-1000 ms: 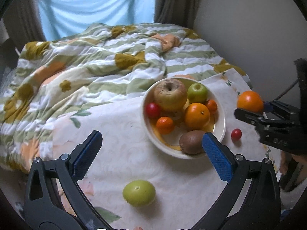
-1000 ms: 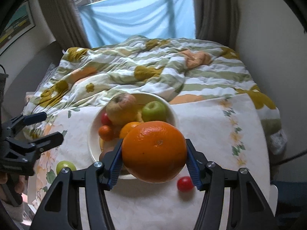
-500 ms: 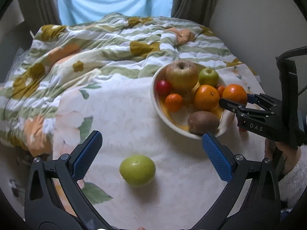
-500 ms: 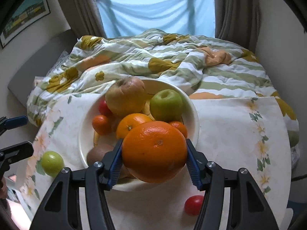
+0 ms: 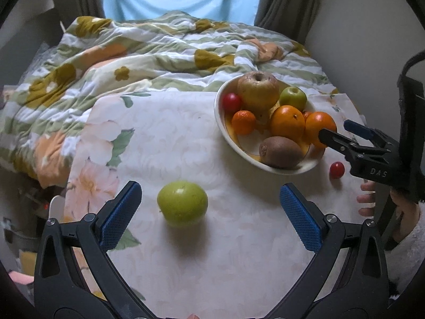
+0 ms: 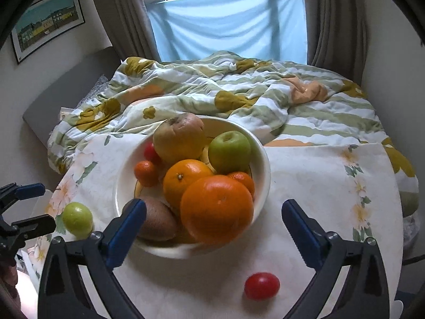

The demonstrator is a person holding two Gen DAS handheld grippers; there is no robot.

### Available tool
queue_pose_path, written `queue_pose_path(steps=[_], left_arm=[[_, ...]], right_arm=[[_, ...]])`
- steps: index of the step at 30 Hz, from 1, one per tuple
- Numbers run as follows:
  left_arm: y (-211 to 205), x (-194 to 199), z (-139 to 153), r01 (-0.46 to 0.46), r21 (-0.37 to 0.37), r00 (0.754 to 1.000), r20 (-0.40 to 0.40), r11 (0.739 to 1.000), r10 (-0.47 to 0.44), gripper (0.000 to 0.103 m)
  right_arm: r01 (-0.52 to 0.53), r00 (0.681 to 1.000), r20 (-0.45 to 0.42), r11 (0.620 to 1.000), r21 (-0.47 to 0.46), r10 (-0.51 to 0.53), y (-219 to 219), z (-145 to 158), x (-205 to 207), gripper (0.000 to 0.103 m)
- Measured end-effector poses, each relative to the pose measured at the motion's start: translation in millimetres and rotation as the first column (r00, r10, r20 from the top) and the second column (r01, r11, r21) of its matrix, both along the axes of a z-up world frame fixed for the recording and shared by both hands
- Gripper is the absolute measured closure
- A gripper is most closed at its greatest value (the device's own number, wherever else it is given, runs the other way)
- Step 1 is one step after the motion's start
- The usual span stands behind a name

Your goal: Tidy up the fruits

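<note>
A white bowl (image 6: pixel 263 164) (image 5: pixel 220 122) holds several fruits: a large brownish apple (image 6: pixel 179 137), a green apple (image 6: pixel 229 151), oranges, a kiwi (image 6: pixel 156 222) and small red fruits. A big orange (image 6: pixel 216 208) (image 5: pixel 320 127) sits at the bowl's near edge, between the open fingers of my right gripper (image 6: pixel 213 228) and free of them. My left gripper (image 5: pixel 211 212) is open, just short of a loose green apple (image 5: pixel 182 202) (image 6: pixel 77 219) on the cloth. A small red tomato (image 6: pixel 261 285) (image 5: pixel 336 169) lies beside the bowl.
The fruits rest on a floral tablecloth (image 5: pixel 170 138) spread over a bed. A rumpled striped floral duvet (image 5: pixel 148 58) lies behind it, with a curtained window (image 6: pixel 225 26) beyond. A wall stands close on the right.
My right gripper has opened and let go of the big orange, which now rests in the bowl. My left gripper has moved nearer to the loose green apple.
</note>
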State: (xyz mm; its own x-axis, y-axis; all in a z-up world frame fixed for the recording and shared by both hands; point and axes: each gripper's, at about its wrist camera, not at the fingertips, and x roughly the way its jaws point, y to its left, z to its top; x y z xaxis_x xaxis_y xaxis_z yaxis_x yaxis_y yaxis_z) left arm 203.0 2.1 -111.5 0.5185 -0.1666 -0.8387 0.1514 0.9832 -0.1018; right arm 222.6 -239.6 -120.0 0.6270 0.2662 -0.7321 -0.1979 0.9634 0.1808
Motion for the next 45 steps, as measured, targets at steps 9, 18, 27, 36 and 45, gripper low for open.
queue_pose_path(steps=[9, 18, 27, 36, 45], left_arm=[[-4, -27, 38, -0.041, 0.019, 0.996, 0.076, 0.999, 0.039, 0.000], [-9, -57, 66, -0.093, 0.037, 0.988, 0.126, 0.995, 0.087, 0.000], [-2, -70, 55, -0.136, 0.099, 0.986, 0.107, 0.986, 0.125, 0.000], [17, -47, -6, -0.114, 0.111, 0.993, 0.011, 0.987, 0.114, 0.000], [32, -15, -52, -0.102, 0.086, 0.993, -0.048, 0.991, 0.106, 0.000]], right_arm=[[-0.009, 1.000, 0.024, 1.000, -0.022, 0.010, -14, 37, -27, 0.001], [-0.023, 0.999, 0.029, 0.999, -0.035, 0.024, -26, 76, -60, 0.001], [-0.001, 1.000, 0.007, 0.995, -0.104, 0.002, -32, 72, -78, 0.001], [0.069, 0.997, -0.031, 0.988, -0.142, -0.074, -33, 27, -73, 0.001], [0.046, 0.989, -0.129, 0.983, -0.178, -0.070, -25, -21, -63, 0.001]])
